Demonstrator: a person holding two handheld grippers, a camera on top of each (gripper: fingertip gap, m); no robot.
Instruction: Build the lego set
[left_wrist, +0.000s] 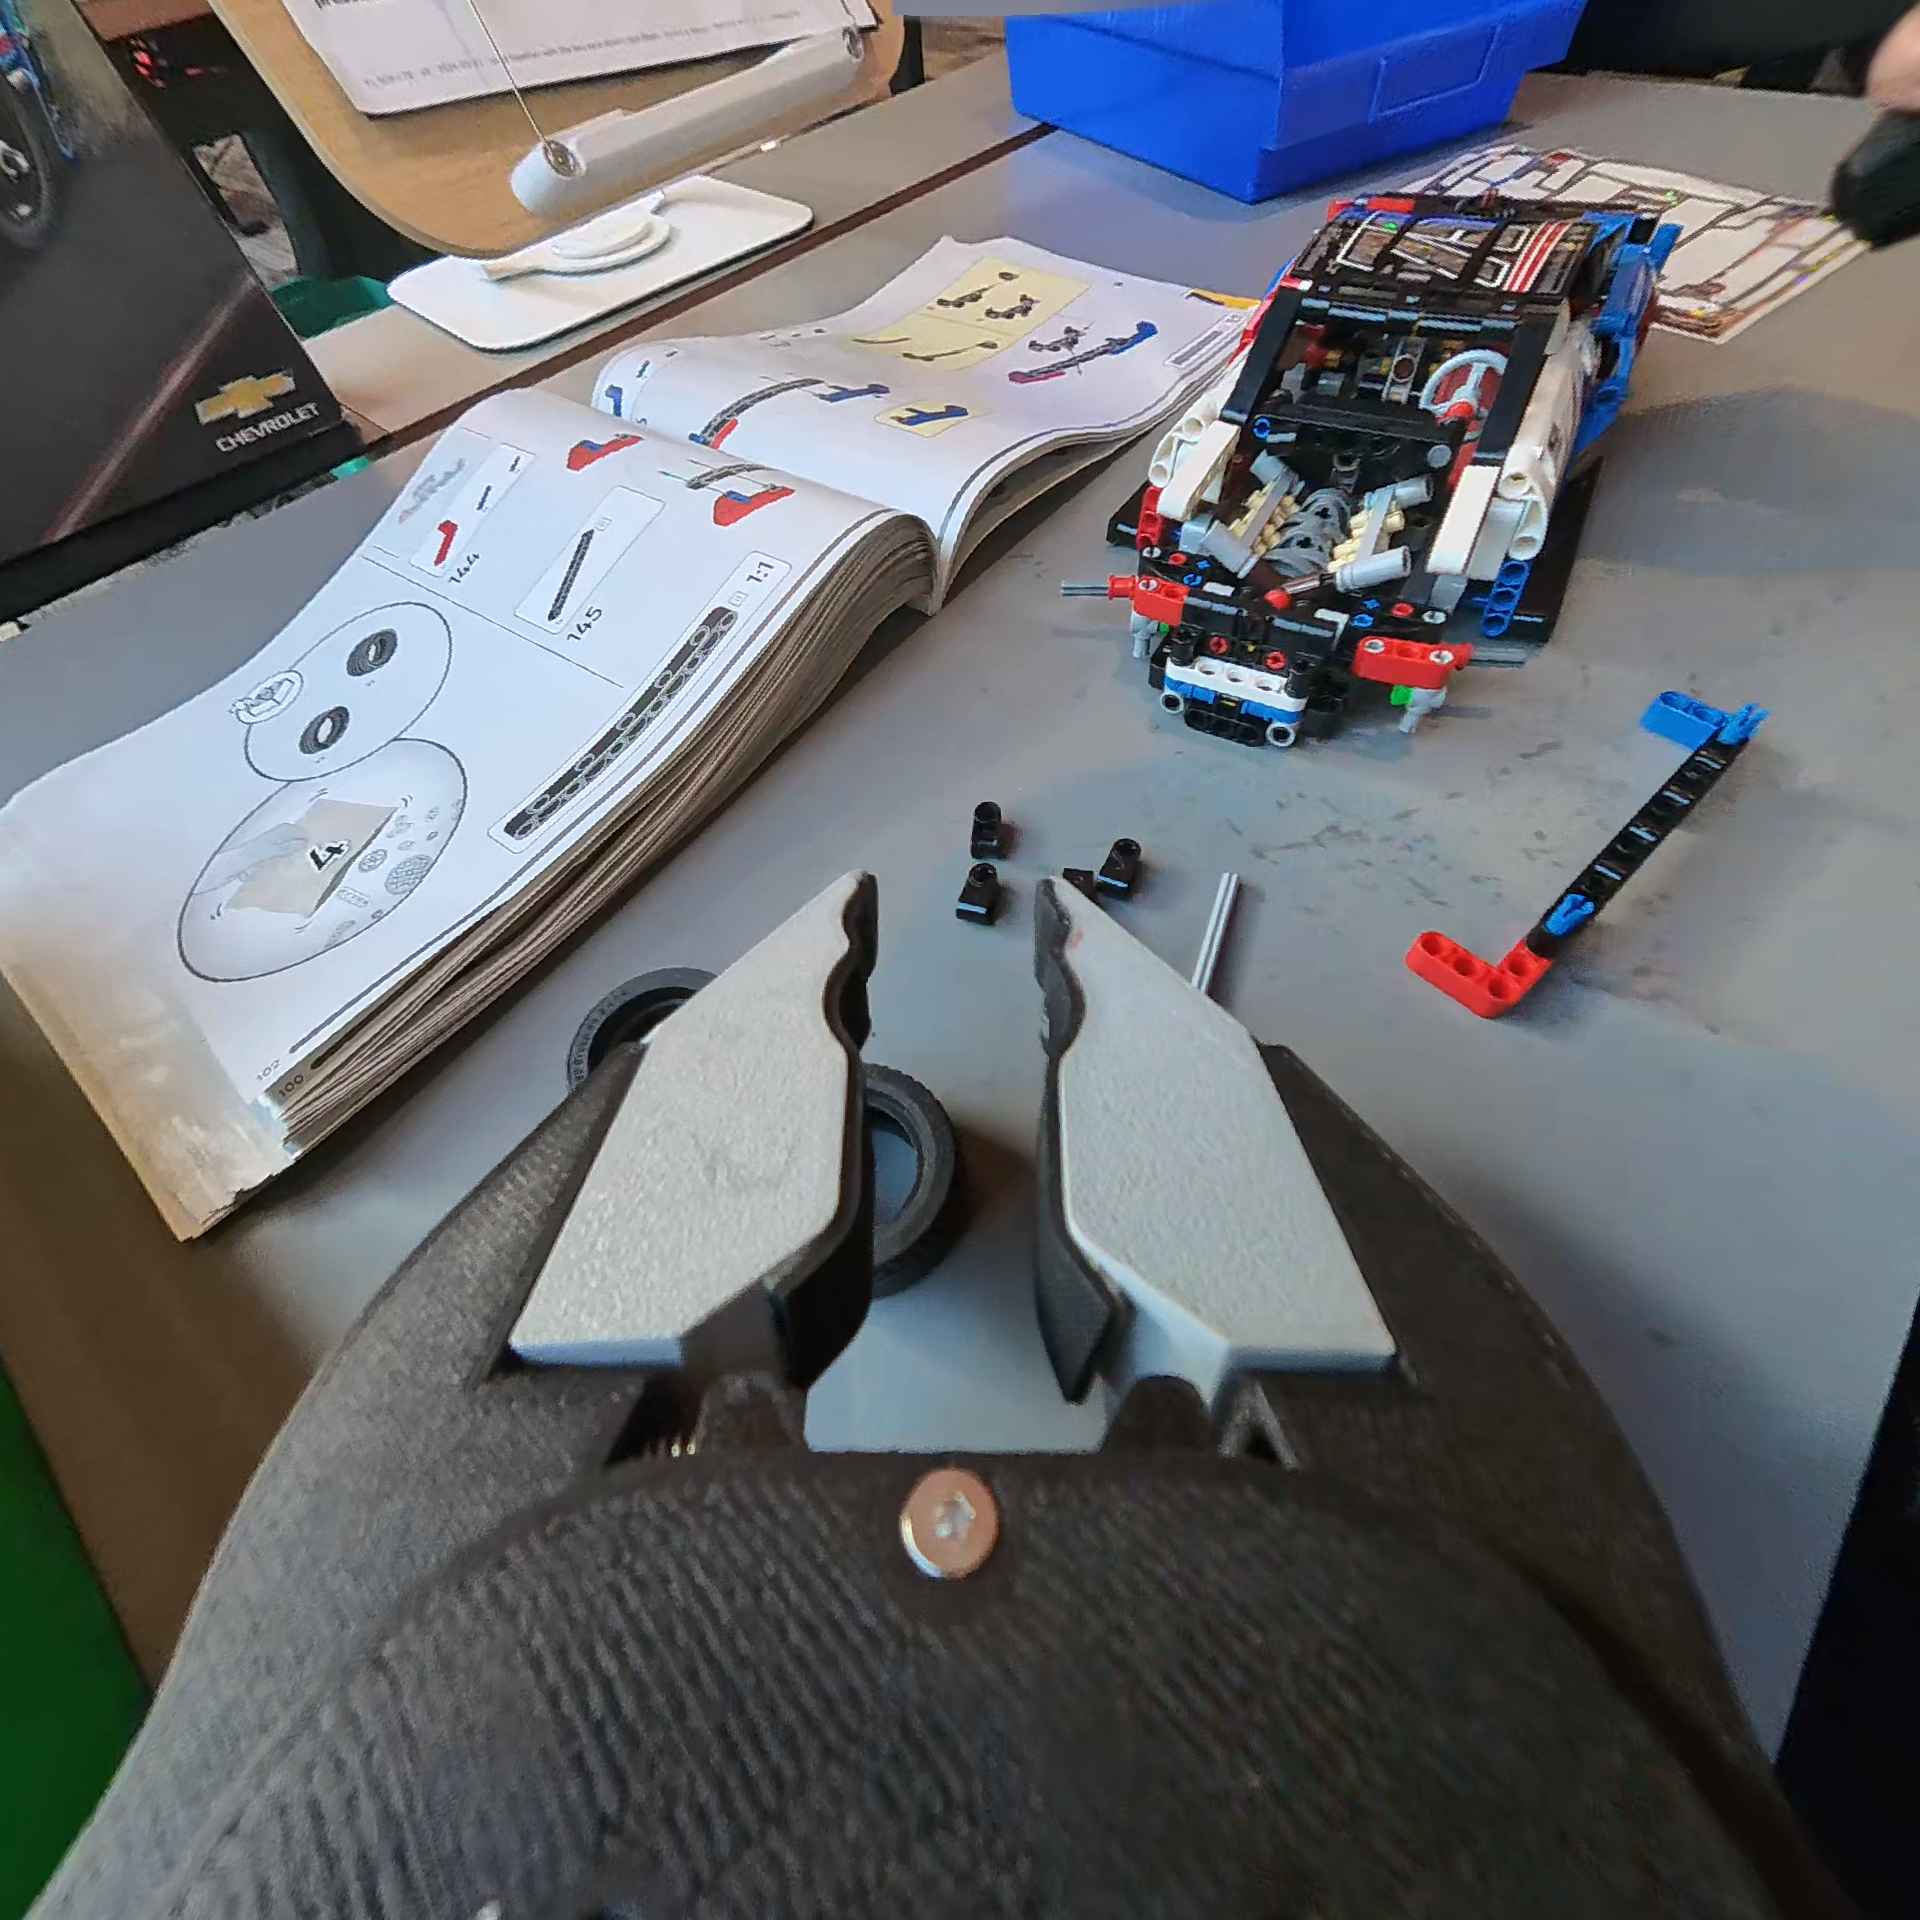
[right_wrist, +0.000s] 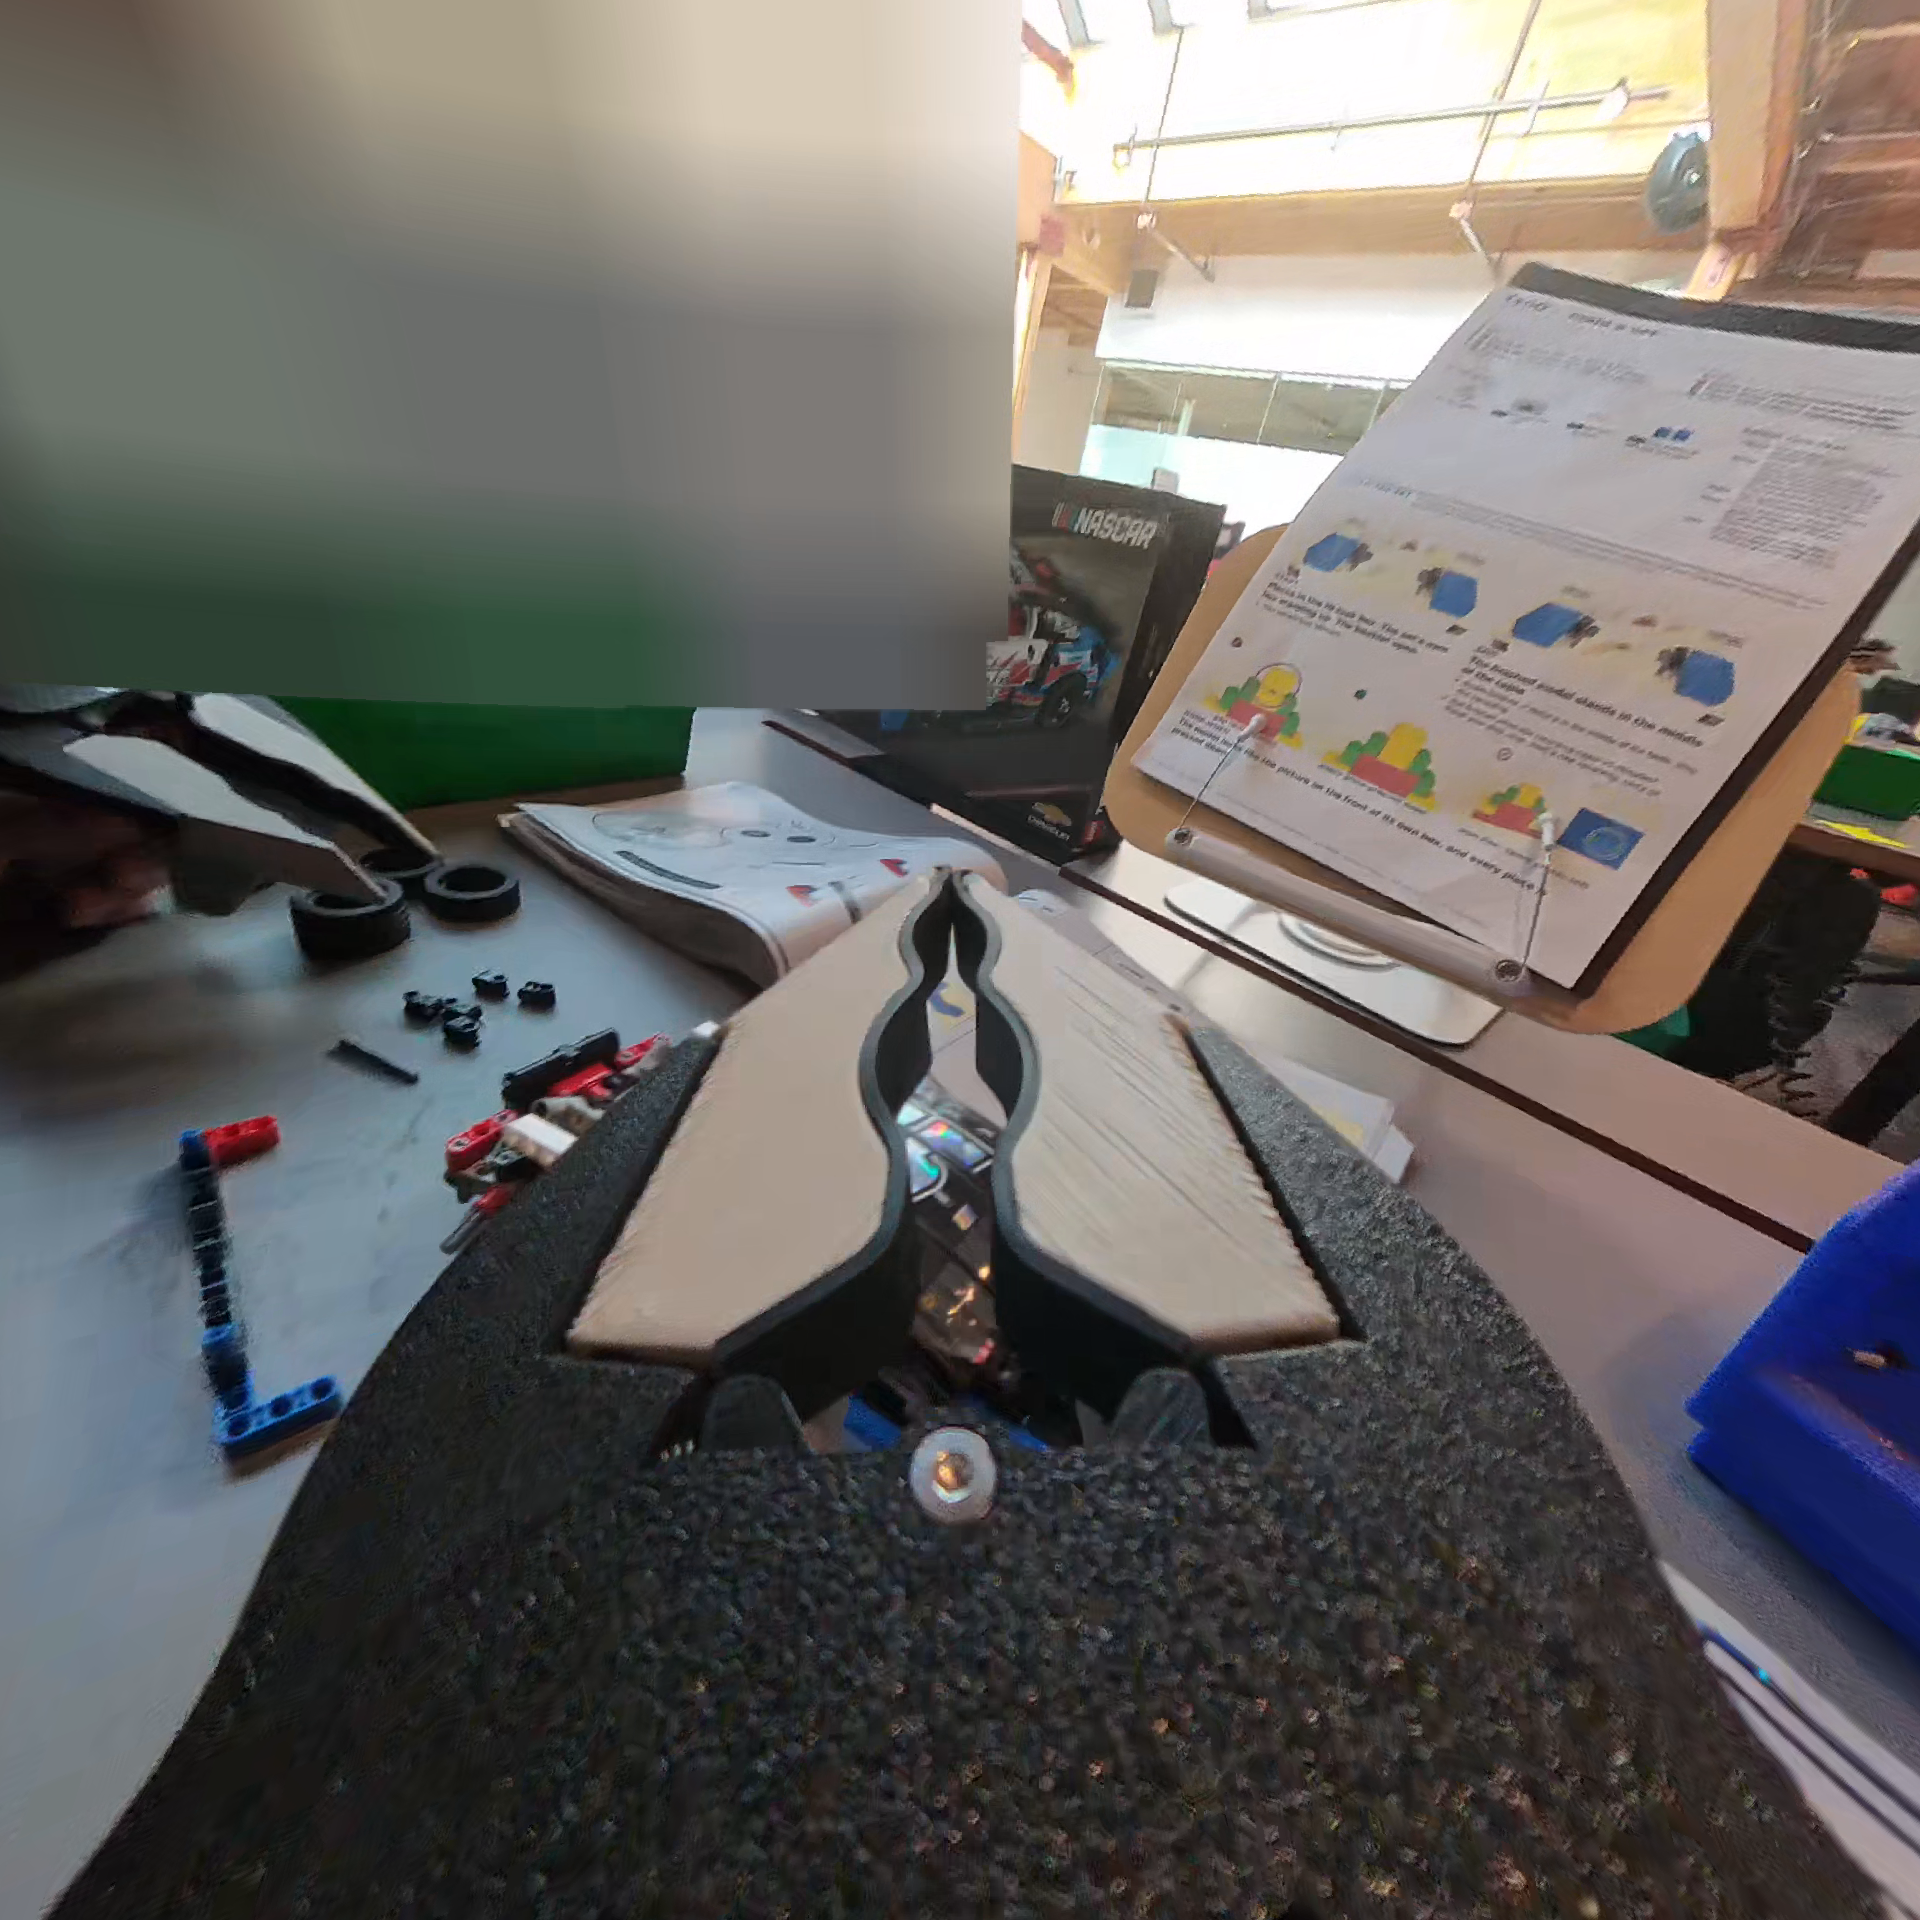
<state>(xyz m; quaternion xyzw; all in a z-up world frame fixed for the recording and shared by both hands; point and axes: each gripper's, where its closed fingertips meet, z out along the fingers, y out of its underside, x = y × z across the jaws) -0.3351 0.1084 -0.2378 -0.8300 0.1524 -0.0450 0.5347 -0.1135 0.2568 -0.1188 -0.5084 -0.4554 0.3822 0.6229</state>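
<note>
Left wrist view. My left gripper hangs low over the grey desk with its jaws parted and nothing between them. A black tyre lies on the desk under the gap, partly hidden by the left finger; a second tyre shows just left of that finger. Beyond the fingertips lie several small black connectors and a thin grey axle. To the right rests a black beam with a red elbow at its near end and a blue piece at its far end. The partly built car stands farther off, well apart from the jaws, its open engine bay facing me. The open instruction booklet lies to the left, a blue bin at the far edge of the desk.

Right wrist view. My right gripper has its jaws closed, tips touching, gripping nothing. It hovers directly above the car, whose front pokes out at the left. The left gripper appears farther off beside three tyres. The connectors, the beam, the booklet and a sheet on a wooden stand are also visible.
</note>
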